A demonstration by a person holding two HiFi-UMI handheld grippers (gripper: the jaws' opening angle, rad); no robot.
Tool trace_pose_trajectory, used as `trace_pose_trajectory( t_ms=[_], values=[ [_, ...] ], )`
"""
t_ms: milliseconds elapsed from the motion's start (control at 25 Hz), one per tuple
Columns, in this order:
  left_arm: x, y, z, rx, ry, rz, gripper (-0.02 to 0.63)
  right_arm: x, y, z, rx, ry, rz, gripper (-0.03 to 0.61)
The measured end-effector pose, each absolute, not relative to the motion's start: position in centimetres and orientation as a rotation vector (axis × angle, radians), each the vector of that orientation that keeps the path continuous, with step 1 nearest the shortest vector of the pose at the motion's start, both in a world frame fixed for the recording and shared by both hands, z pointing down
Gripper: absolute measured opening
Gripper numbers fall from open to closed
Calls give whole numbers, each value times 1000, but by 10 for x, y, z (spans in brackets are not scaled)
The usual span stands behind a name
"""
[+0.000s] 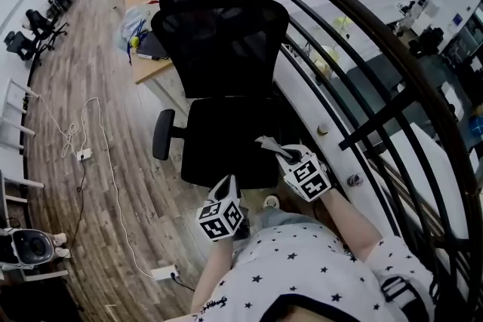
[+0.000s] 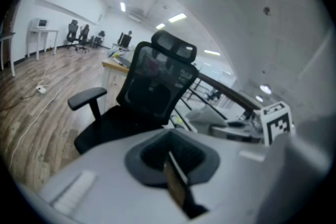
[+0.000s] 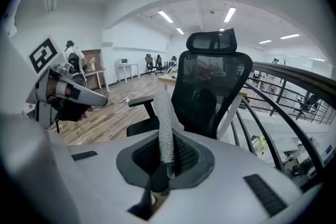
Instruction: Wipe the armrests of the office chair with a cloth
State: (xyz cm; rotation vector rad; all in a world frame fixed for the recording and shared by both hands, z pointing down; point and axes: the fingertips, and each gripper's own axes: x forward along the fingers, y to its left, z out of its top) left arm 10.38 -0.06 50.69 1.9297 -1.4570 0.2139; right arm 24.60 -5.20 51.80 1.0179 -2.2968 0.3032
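Note:
The black mesh office chair (image 1: pixel 223 49) stands in front of me, facing me. Its one armrest that shows (image 1: pixel 163 133) juts out at the left; I cannot make out the other one. My right gripper (image 1: pixel 281 154) hovers over the seat's front right corner, shut on a grey cloth (image 1: pixel 266 142). In the right gripper view the cloth (image 3: pixel 165 128) sticks up out of that gripper (image 3: pixel 163 165) as a rolled strip, before the chair (image 3: pixel 210 92) and its armrest (image 3: pixel 140 101). My left gripper (image 1: pixel 229 188) hangs below the seat's front edge, shut with nothing in it (image 2: pixel 176 176).
A black curved railing (image 1: pixel 362 49) runs close along the chair's right side. A wooden desk (image 1: pixel 147 60) with clutter stands behind the chair. A white cable and power strip (image 1: pixel 84 154) lie on the wood floor at the left. A person's star-print shirt (image 1: pixel 302 275) fills the bottom.

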Motion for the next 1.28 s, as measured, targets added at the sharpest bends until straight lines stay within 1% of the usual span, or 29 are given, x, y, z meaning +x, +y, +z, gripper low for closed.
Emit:
trace_pose_trajectory(
  t_ms=[480,1280],
  values=[
    [90,-24,497,1944,-1510,184,8,220,-55,475,1027,-2440,286,25],
    [89,-24,496,1957,-1502,190,8,214,-44,471,1011,-2505,367,25]
  ],
)
